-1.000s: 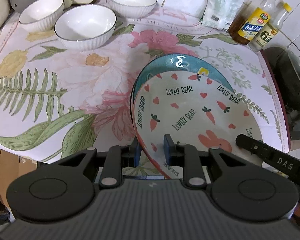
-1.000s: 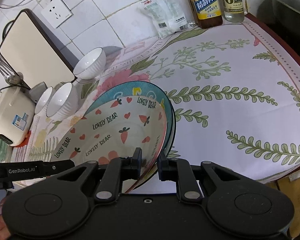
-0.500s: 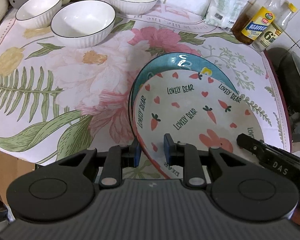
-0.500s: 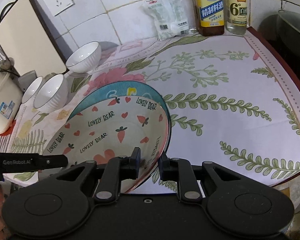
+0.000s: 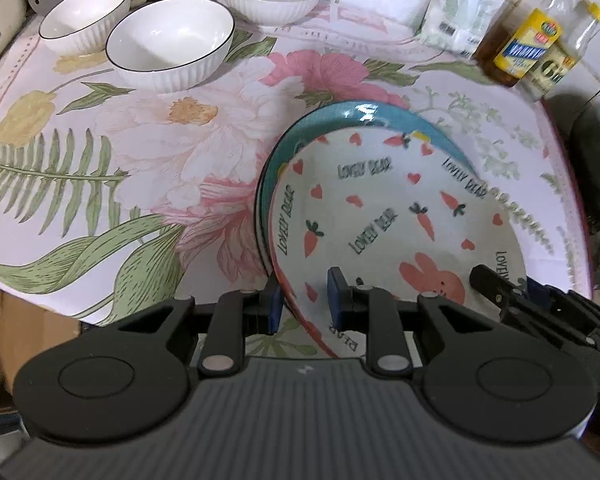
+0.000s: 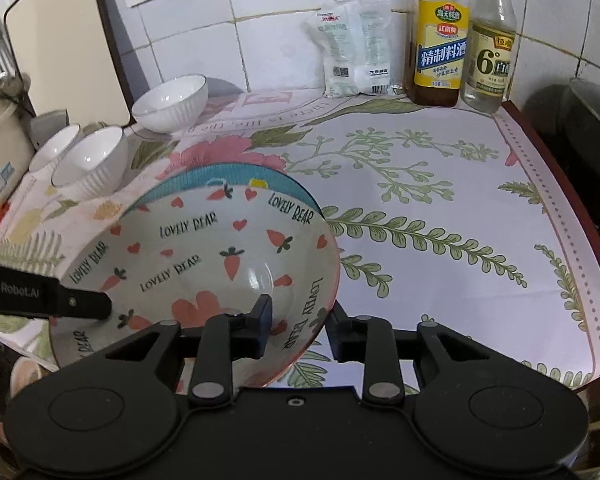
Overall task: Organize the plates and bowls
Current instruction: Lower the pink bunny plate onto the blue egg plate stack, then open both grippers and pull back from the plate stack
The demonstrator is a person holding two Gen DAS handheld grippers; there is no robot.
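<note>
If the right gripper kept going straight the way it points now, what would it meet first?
Probably the white carrot-print "LOVELY BEAR" plate: its rim already sits between the opening jaws of the right gripper. Beyond lies the floral tablecloth.

A table carries a floral cloth (image 6: 440, 216). On the cloth stand three white bowls (image 5: 172, 46) at the back left, a blue plate (image 5: 340, 118) near the front, and two bottles (image 6: 440, 40) and a white packet (image 6: 356, 50) by the wall.
</note>
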